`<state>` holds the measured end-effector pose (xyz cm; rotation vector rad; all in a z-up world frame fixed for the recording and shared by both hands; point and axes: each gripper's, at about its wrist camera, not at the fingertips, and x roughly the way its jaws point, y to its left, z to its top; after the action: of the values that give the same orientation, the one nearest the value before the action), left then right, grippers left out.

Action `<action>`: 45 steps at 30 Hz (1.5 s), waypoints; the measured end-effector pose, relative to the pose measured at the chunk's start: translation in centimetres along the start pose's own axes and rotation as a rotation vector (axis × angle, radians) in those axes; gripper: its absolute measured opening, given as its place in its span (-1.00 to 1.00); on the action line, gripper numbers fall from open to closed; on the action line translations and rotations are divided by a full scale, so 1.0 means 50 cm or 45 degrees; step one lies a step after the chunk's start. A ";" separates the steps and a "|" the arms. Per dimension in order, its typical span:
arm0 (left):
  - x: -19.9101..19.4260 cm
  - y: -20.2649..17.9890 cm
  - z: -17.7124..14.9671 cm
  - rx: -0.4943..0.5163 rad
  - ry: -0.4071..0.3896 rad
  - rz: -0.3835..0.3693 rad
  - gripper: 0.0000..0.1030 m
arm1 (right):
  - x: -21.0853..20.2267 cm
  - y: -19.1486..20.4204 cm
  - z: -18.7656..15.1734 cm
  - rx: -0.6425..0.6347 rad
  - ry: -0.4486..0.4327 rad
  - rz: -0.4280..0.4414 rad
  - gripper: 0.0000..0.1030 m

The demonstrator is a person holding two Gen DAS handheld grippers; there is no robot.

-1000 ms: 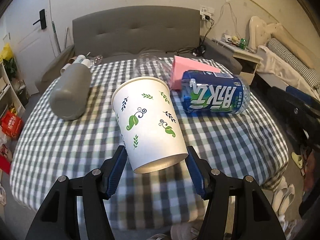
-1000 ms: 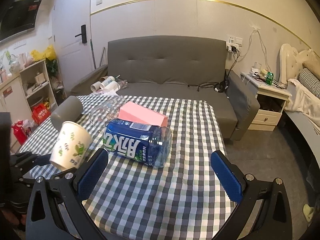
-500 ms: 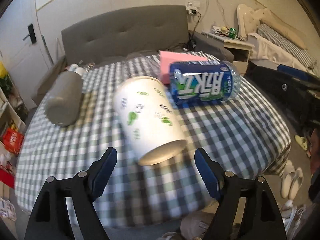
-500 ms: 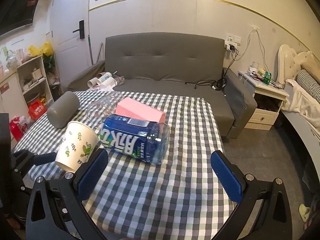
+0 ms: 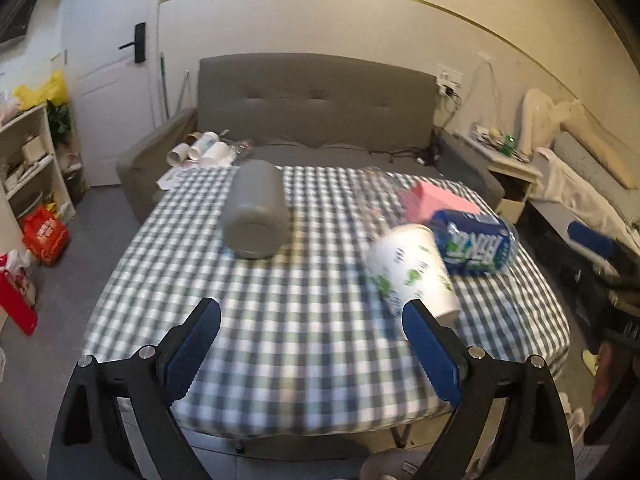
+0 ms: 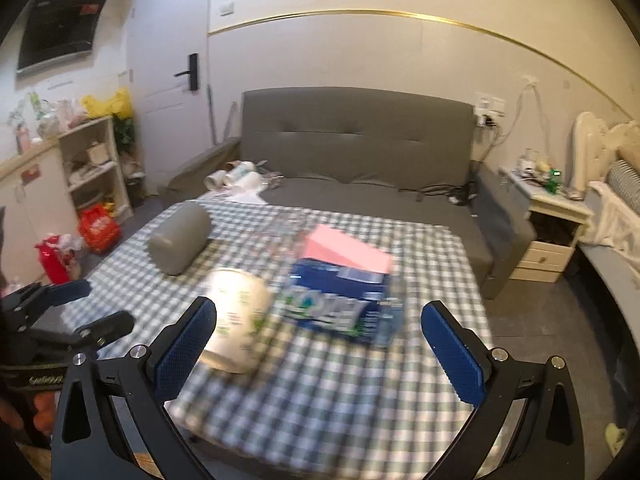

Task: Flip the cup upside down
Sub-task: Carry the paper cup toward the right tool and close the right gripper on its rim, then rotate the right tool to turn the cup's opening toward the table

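A white paper cup with green leaf prints (image 5: pixel 412 270) lies tipped on the checked tablecloth, its wide mouth toward me; it also shows blurred in the right wrist view (image 6: pixel 236 316). My left gripper (image 5: pixel 316 344) is open and empty, left of the cup and pulled back near the table's front edge. My right gripper (image 6: pixel 320 348) is open and empty, held back from the table with the cup just beyond its left finger. The left gripper shows at the left edge of the right wrist view (image 6: pixel 80 308).
A blue-labelled water bottle (image 5: pixel 476 246) lies right beside the cup, with a pink box (image 5: pixel 436 198) behind it. A grey cylinder (image 5: pixel 256 212) lies at the table's far left. A grey sofa (image 5: pixel 312 112) stands behind the table (image 5: pixel 280 340).
My left gripper opened and let go of the cup, then drew back and swung left. The cup now lies free on the cloth. The right gripper shifted a little toward the table.
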<state>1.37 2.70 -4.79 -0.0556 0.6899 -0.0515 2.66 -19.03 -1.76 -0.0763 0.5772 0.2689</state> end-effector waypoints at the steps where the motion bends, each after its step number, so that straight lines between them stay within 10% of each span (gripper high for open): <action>1: -0.006 0.009 0.004 0.002 -0.014 0.024 0.89 | 0.004 0.012 0.001 -0.009 0.004 0.012 1.00; 12: -0.030 0.053 -0.003 -0.060 -0.107 0.201 1.00 | 0.068 0.099 -0.026 -0.033 0.125 0.101 1.00; 24: -0.018 0.094 -0.024 -0.147 -0.074 0.170 1.00 | 0.141 0.114 -0.061 -0.009 0.276 0.087 0.99; 35: -0.011 0.084 -0.029 -0.122 -0.056 0.161 1.00 | 0.180 0.120 -0.080 -0.033 0.367 0.111 0.13; 45: -0.006 0.075 -0.034 -0.109 -0.036 0.162 1.00 | 0.136 0.133 -0.049 -0.110 0.242 0.117 0.12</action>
<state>0.19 6.40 -6.16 -0.0946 0.6655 0.1008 5.05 -11.42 -7.50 -0.1604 0.7592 0.3784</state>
